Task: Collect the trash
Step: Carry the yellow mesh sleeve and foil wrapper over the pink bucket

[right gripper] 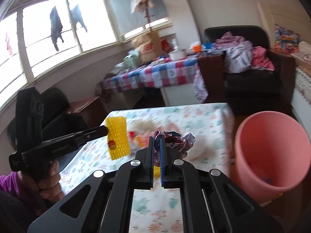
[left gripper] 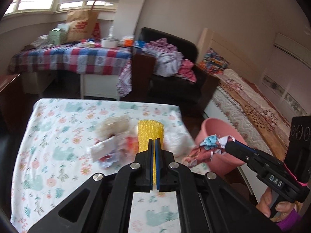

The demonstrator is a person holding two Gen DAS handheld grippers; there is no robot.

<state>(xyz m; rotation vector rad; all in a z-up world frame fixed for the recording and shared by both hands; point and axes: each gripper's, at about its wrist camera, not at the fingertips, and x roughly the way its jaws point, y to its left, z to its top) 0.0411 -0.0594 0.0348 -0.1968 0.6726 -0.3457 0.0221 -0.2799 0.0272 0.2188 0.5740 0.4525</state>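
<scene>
My left gripper (left gripper: 155,140) is shut on a yellow foam net sleeve (left gripper: 150,131), held above the table; in the right wrist view the same yellow sleeve (right gripper: 117,140) hangs from the left gripper (right gripper: 106,131). My right gripper (right gripper: 157,138) is shut on a crumpled patterned wrapper (right gripper: 175,138), lifted off the table. From the left wrist view, that wrapper (left gripper: 212,142) sits at the right gripper (left gripper: 226,144), in front of the pink bin (left gripper: 223,134). More trash (left gripper: 110,141) lies blurred in a pile on the table.
The small table wears an elephant-print cloth (left gripper: 64,128). The pink bin (right gripper: 270,151) stands on the floor at the table's right edge. Behind are a checked-cloth table (left gripper: 73,58) with bags, a black armchair (left gripper: 175,73) heaped with clothes, and a bed (left gripper: 248,101) at right.
</scene>
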